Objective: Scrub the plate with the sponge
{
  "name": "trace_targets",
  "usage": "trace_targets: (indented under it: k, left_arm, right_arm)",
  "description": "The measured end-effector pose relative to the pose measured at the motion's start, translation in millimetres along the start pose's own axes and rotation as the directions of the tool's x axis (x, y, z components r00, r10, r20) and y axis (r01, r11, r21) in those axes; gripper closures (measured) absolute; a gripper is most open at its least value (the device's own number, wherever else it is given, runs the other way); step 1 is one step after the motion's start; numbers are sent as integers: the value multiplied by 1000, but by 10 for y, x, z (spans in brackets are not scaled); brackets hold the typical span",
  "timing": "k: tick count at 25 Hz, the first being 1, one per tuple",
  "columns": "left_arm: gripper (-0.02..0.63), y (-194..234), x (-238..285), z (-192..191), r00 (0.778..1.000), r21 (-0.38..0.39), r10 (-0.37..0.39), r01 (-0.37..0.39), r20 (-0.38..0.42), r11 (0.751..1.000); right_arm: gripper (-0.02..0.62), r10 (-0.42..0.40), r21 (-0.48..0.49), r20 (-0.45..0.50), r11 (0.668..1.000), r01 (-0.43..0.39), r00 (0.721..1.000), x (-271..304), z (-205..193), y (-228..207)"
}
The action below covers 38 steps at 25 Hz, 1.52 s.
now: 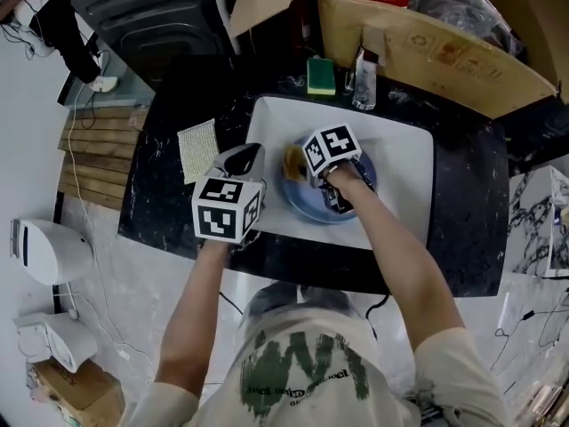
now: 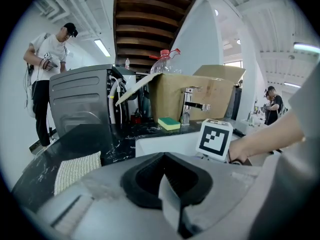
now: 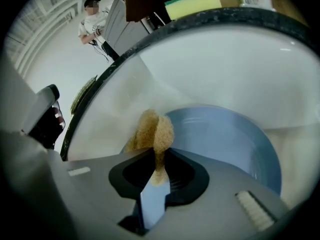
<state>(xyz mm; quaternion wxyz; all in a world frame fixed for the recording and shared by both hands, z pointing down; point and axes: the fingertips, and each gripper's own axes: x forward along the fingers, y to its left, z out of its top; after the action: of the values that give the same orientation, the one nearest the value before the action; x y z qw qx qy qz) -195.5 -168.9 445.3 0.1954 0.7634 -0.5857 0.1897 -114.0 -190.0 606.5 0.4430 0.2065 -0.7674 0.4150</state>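
Note:
A round blue plate (image 1: 307,205) (image 3: 225,139) lies in the white square sink (image 1: 400,149) (image 3: 225,69). My right gripper (image 1: 300,162) (image 3: 157,156) is shut on a tan sponge (image 1: 292,160) (image 3: 154,131), which stands up from the jaws at the plate's left rim. My left gripper (image 1: 244,157) (image 2: 170,189) hangs over the sink's left edge, apart from the plate, its jaws shut with nothing between them. In the left gripper view the plate is hidden, and the right gripper's marker cube (image 2: 215,139) shows beyond the sink rim.
A green and yellow sponge (image 1: 321,76) (image 2: 169,123) (image 3: 192,3) lies on the black counter (image 1: 160,194) behind the sink, beside the tap (image 1: 364,76) (image 2: 188,105). A pale woven cloth (image 1: 197,150) (image 2: 76,170) lies left of the sink. A cardboard box (image 1: 444,52) stands at the back.

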Motion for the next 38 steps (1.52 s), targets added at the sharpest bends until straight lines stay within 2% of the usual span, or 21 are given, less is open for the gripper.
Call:
trace_targets:
  k: [6, 19, 38]
  left_arm:
    - [607, 25, -21, -18, 1000, -2, 0, 0, 0, 1000]
    - [607, 16, -26, -44, 1000, 0, -10, 10, -5, 1000]
    - [607, -100, 39, -11, 999, 7, -33, 33, -4, 999]
  right_arm:
    - [534, -4, 2, 5, 1000, 4, 1000, 24, 0, -6]
    - [534, 46, -45, -56, 998, -49, 997, 37, -132, 121]
    - [534, 89, -154, -198, 981, -120, 976, -45, -441, 223]
